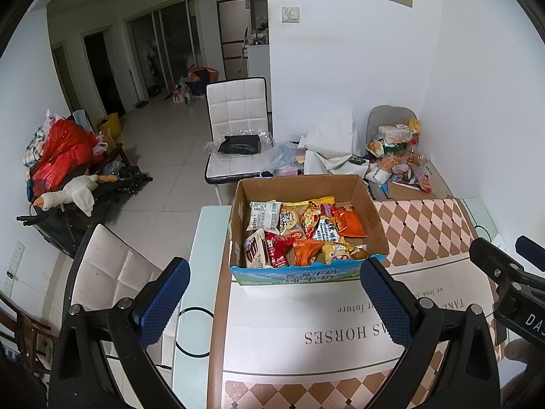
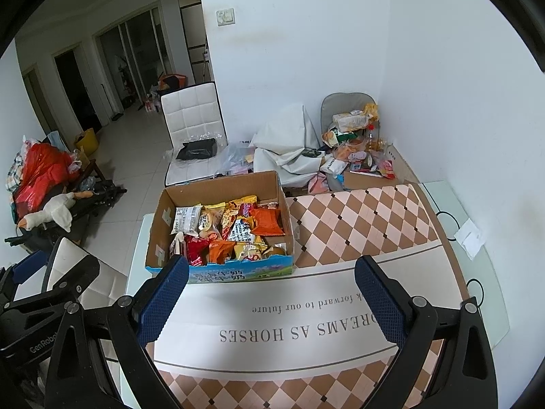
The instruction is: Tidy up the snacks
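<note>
On the table [image 1: 204,238], the open box [image 1: 371,211] runs lengthwise away, full of snacks [image 1: 299,231]; left gripper [image 1: 276,303] and right gripper [image 2: 272,303] spread, empty.

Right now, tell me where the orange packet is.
In both views the orange packet lies in the box's far right corner, beside the Korean cheese packet.

Both wrist cameras hover side by side above the checkered tablecloth [image 1: 422,225], facing the same open cardboard snack box [image 2: 218,184] nearby.
</note>
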Available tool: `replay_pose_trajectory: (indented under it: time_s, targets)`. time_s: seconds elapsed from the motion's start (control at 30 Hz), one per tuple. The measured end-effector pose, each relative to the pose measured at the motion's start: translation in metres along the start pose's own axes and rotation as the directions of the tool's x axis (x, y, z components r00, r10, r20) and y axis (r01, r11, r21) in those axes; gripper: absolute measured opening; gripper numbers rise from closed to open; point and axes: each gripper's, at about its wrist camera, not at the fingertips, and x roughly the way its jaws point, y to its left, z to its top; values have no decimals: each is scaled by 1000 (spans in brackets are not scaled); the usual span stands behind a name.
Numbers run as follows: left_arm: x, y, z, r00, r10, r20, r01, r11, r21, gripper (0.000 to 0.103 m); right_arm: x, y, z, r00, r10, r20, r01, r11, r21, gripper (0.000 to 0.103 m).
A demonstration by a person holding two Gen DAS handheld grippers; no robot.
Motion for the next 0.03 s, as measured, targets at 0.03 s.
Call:
replay_pose_trajectory:
  time_s: [0.03]
  targets:
    - [-1, 0, 1, 1000, -1, 2, 1, 1000, -1, 102, 0, 0, 0, 1000, 1, 0, -1, 1000, 0, 100]
